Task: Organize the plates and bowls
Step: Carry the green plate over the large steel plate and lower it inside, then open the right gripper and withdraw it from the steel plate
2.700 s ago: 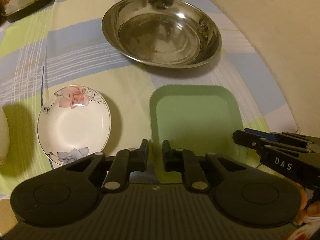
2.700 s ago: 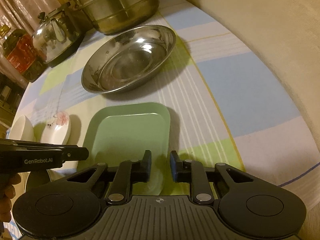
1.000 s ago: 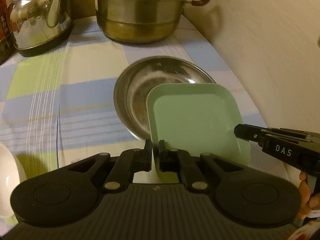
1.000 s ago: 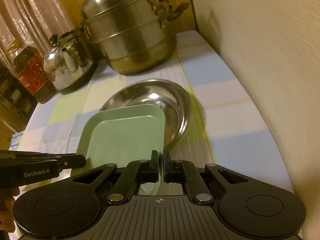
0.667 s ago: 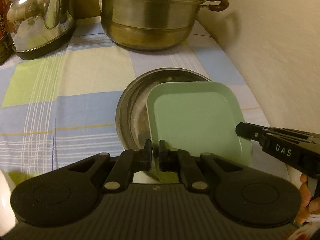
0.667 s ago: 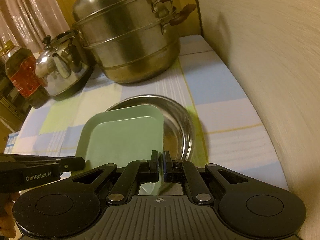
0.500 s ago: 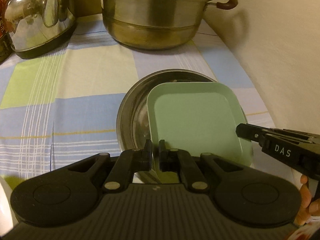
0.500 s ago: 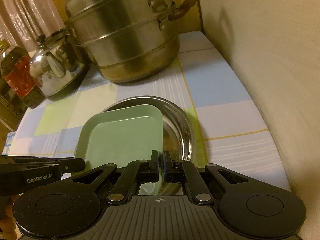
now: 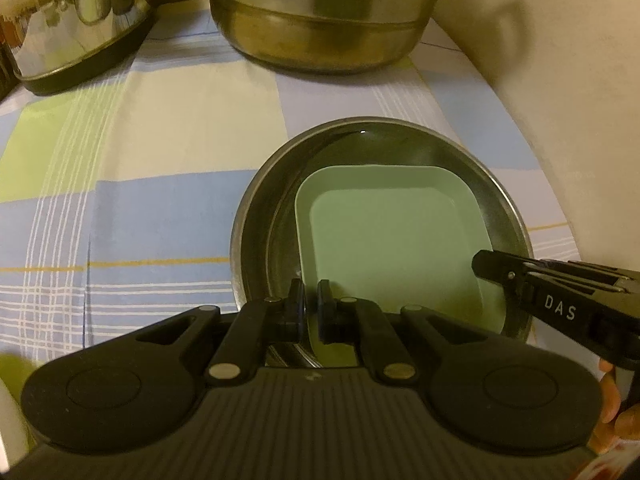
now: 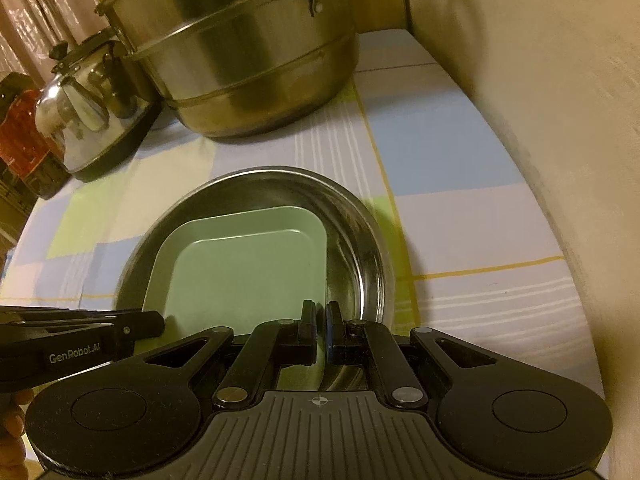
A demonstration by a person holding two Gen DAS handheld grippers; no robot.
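Ahead, steamer pot (image 9: 320,16) and kettle (image 9: 72,20) beyond steel bowl (image 9: 264,220); both grippers' fingers (image 9: 296,304) pinching green plate (image 9: 392,240).

steel dish (image 9: 256,236): polished metal, glossy, dim reflections on its wall
green plate (image 9: 392,248): smooth, matt to satin; looks like plastic
stacked pot (image 10: 248,52): brushed metal, dull sheen, ridged bands
kettle (image 10: 88,108): mirror-bright metal, black matt base
bench cloth (image 9: 140,184): woven checked fabric, matt
left tongs (image 9: 310,312): black matt plastic, ribbed body, small metal pins
right tongs (image 10: 321,328): the same black matt plastic
wall (image 10: 540,80): rough, matt
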